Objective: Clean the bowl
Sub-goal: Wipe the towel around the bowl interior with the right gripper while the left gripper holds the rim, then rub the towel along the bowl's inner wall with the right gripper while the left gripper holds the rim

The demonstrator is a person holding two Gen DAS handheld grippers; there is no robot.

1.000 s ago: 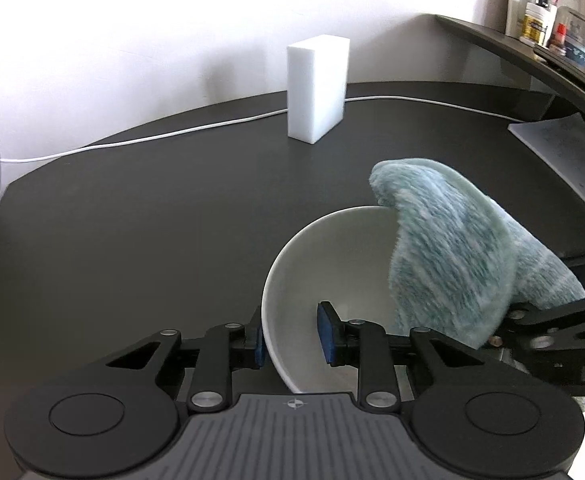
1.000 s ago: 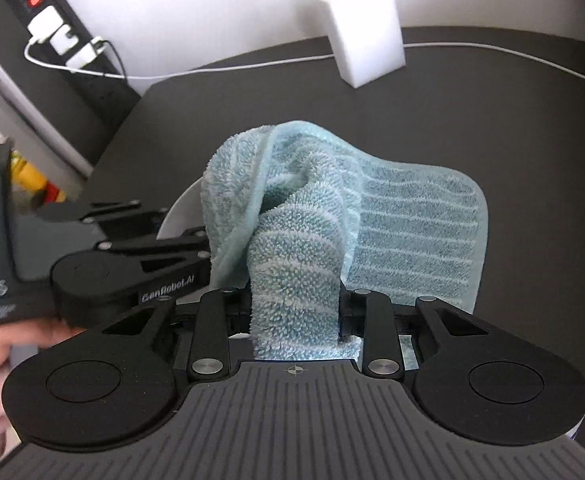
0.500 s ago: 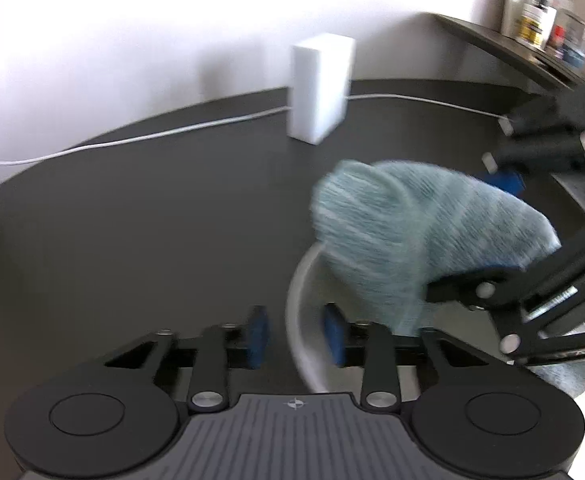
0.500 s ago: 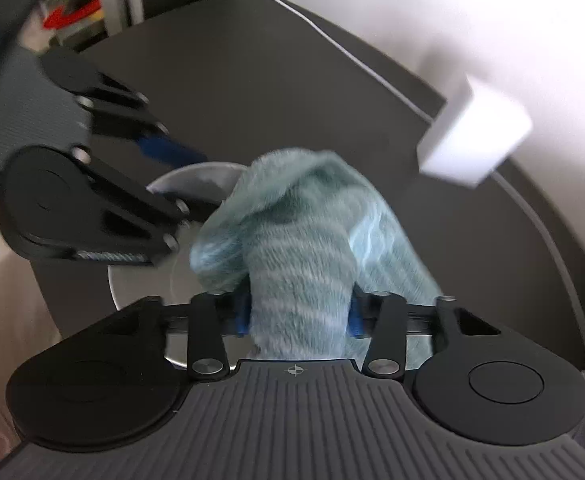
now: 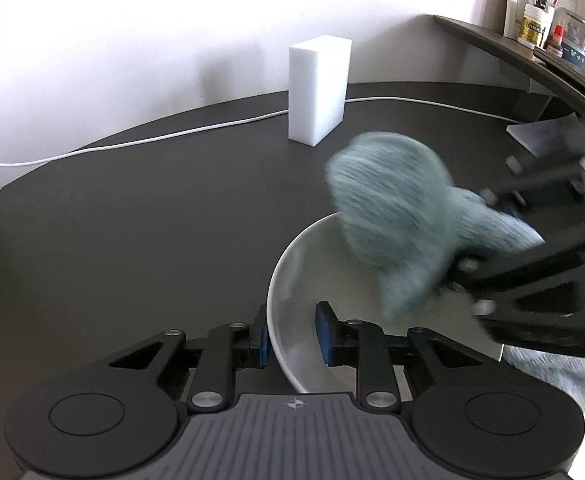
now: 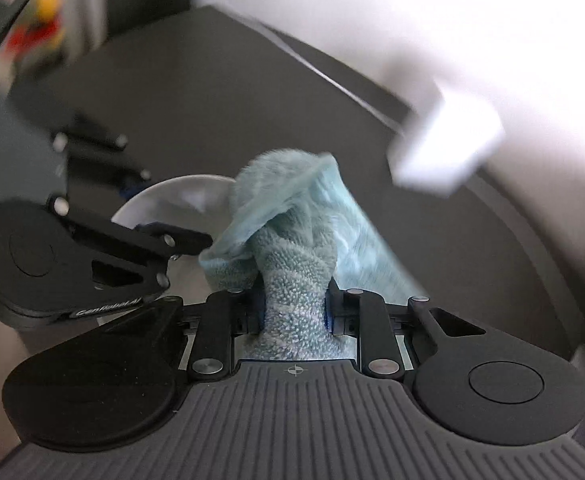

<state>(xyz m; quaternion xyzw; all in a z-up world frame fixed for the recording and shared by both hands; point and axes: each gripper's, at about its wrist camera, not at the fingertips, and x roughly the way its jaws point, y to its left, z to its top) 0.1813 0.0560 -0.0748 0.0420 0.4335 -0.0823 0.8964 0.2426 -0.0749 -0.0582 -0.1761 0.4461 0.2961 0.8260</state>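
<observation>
A white bowl [image 5: 308, 280] stands on the dark table, low and right of centre in the left wrist view. My left gripper [image 5: 290, 332] is shut on its near rim, one pad outside and one inside. My right gripper [image 6: 294, 304] is shut on a teal towel [image 6: 292, 240], bunched between its pads. In the left wrist view the towel [image 5: 388, 208] hangs blurred over the bowl's far right side, its lower end down inside the bowl. The bowl [image 6: 180, 196] shows left of the towel in the right wrist view.
A white foam block [image 5: 318, 88] stands upright at the back of the table, with a white cable [image 5: 172, 134] running behind it. A shelf [image 5: 532, 56] with small bottles is at the far right. Paper [image 5: 540, 132] lies under it.
The right gripper has swung round over the bowl, carrying the towel from the bowl's right rim across and down into it. The left gripper has kept its hold on the rim.
</observation>
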